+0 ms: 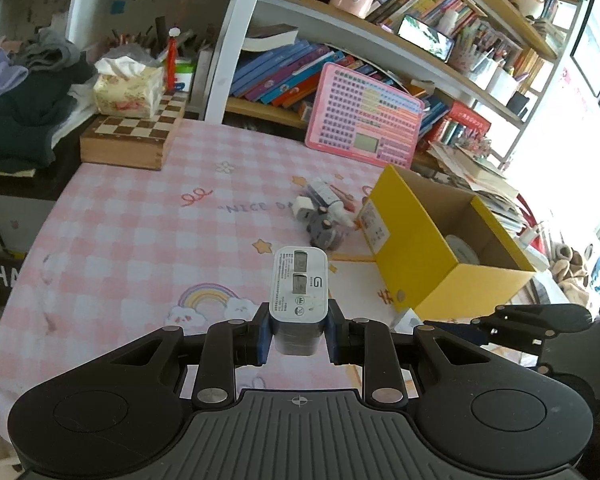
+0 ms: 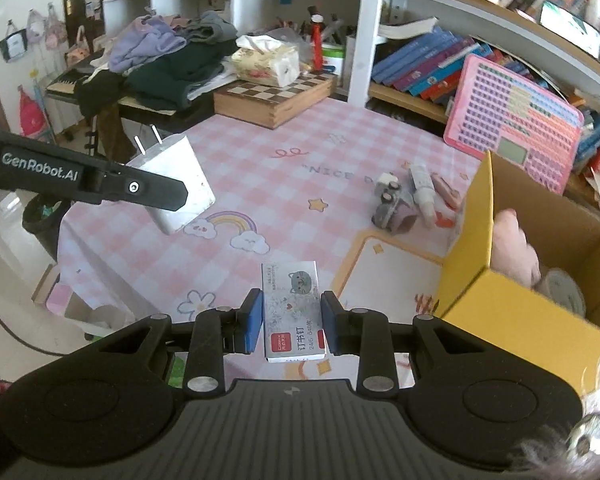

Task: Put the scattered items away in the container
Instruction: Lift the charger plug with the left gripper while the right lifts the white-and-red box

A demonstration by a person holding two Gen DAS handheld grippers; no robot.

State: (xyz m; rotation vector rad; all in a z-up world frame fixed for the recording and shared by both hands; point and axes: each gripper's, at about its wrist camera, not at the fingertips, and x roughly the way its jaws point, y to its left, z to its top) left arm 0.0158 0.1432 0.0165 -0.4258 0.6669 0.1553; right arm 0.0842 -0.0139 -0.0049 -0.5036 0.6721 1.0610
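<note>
The left gripper (image 1: 299, 334) pinches a white charger (image 1: 299, 288) by its sides, blue pads (image 1: 265, 338) pressed against the body, and holds it in the air above the pink checked tablecloth (image 1: 140, 216). From the right-hand view the charger (image 2: 172, 184) hangs prongs-up and tilted, clear of the table, so it looks lifted for carrying rather than just gripped in place.

The right gripper (image 2: 291, 322) has a small staple box (image 2: 293, 312) between its pads. The pads sit just beside the box edges; I cannot tell whether they actually bear on it or whether the box rests on the cloth, so the grasp may be only forming.

The yellow box (image 1: 420, 248) stands open on the table to the right of both grippers, near enough for a short swing. It already holds a pale round thing, perhaps a tape roll (image 1: 462, 252), and something pink and soft (image 2: 514, 248), which leaves room mostly toward the near side.

Between the grippers and the back of the table lies a small heap: a grey plush toy (image 1: 324, 230), a white tube (image 1: 330, 196), a small white plug (image 1: 302, 205) and something pink I cannot make out. These lie touching one another, just left of the box wall, not yet tidied.

My guess is that the charger goes into the box first, with the heap left for later trips.
</note>
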